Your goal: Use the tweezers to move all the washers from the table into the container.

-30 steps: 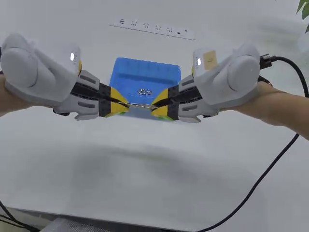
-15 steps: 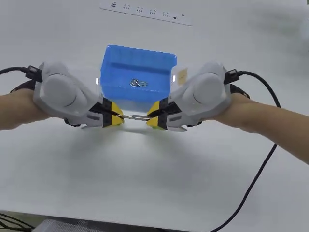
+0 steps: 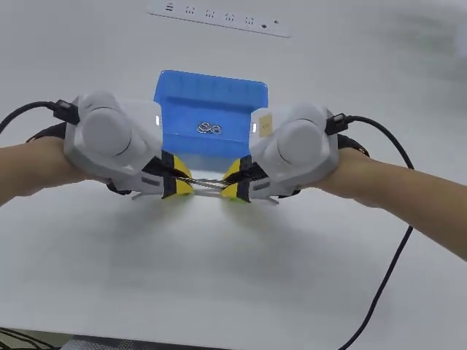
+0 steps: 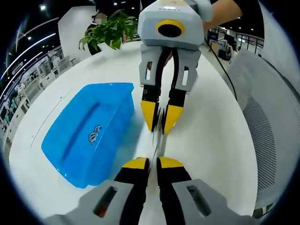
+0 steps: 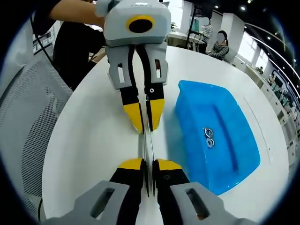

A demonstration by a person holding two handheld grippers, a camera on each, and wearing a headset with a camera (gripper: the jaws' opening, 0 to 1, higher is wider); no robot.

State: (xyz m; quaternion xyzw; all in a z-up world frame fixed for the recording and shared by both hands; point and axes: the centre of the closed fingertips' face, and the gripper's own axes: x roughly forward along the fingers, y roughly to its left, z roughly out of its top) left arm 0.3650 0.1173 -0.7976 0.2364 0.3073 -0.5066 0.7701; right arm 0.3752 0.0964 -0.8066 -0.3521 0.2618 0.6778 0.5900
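Holding the tweezers (image 3: 208,182) between them, the left gripper (image 3: 175,185) and right gripper (image 3: 235,189) face each other tip to tip over the white table (image 3: 219,277). Each has its jaws pinched closed on one end of the tweezers. The blue container (image 3: 211,98) sits just beyond them on the far side, with washers (image 3: 209,129) lying together on its floor. A power strip (image 3: 219,18) lies further back. A black cable (image 3: 394,255) trails from the right gripper toward the near right.

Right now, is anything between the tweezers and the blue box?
Nothing visible. The left claw and right claw hold the tweezers beside the blue box; just bare table between.
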